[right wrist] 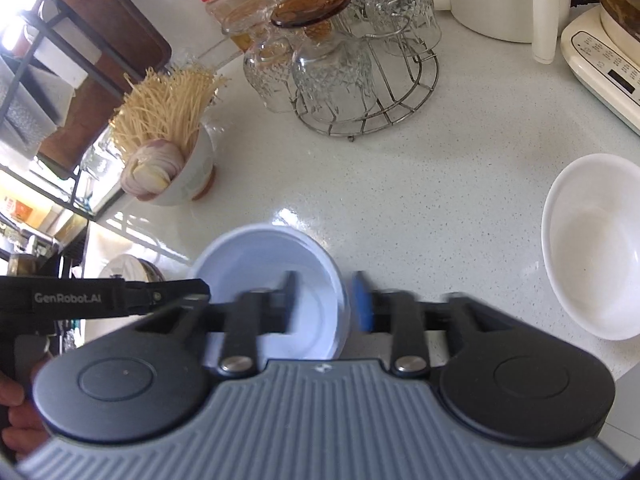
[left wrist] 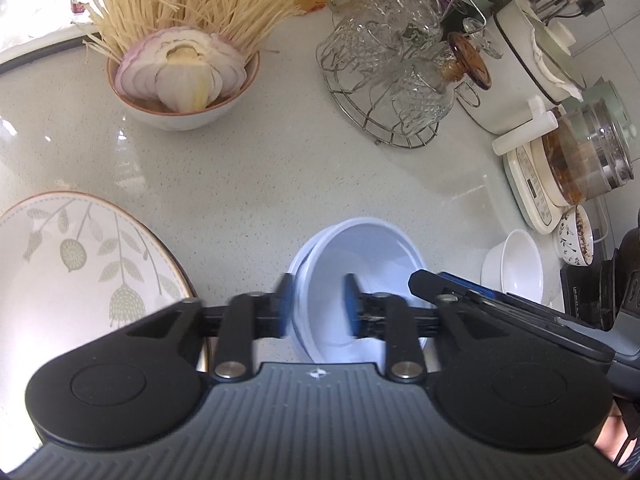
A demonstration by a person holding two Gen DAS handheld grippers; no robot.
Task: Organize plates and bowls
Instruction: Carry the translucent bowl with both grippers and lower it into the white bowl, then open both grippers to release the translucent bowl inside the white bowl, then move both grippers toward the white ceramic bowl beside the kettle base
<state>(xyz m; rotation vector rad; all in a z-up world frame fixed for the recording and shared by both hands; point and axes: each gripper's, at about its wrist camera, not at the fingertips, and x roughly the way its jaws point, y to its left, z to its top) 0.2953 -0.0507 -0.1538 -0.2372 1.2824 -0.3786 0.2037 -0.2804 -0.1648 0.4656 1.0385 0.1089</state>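
Here the pale blue bowl [left wrist: 360, 280] sits on the speckled white table [left wrist: 260, 168], at 6 o'clock in both views. The left tool [left wrist: 319, 306] straddles its left rim, 1 blue pad outside and 1 inside, jaws partly apart and not pressing. The right tool [right wrist: 326, 304] straddles the right rim likewise, pads clear of the wall. A leaf-patterned plate [left wrist: 80, 256] lies at 9 o'clock of the bowl, a white bowl [right wrist: 596, 248] at 3 o'clock.

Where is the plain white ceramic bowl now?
The plain white ceramic bowl stands on the speckled countertop at the right wrist view's right edge, right of the pale blue bowl.
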